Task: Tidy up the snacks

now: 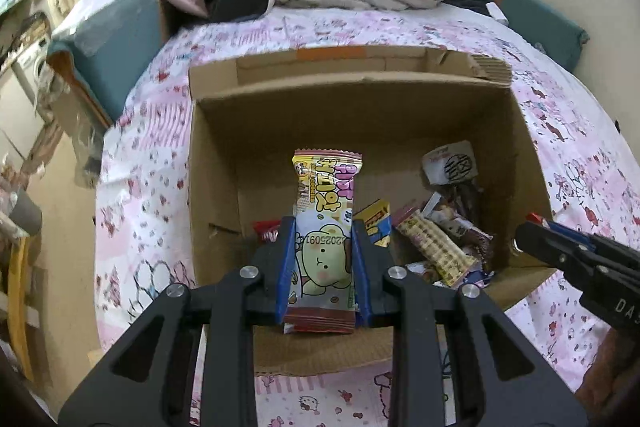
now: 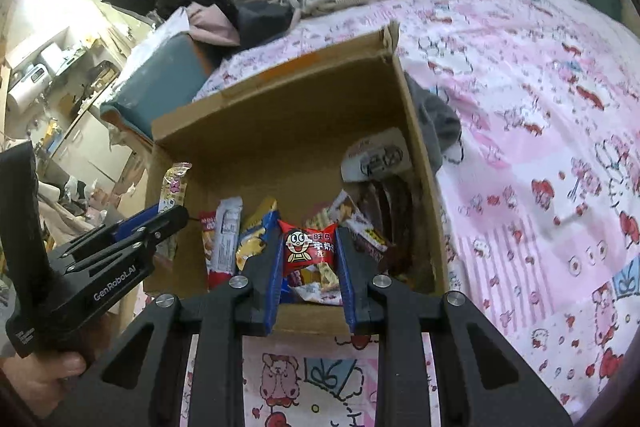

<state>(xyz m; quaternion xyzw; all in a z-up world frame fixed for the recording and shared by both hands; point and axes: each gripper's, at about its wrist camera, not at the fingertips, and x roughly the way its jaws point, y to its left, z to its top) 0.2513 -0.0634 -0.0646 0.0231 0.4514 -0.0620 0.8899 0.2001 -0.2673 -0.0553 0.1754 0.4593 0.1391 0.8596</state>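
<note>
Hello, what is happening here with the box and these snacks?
A person holds a gripper in each hand above an open cardboard box that sits on a pink patterned bed cover. The left gripper is shut on a long yellow cookie packet. The right gripper is shut on a small red candy packet. Several other snack packets already lie in the box.
</note>
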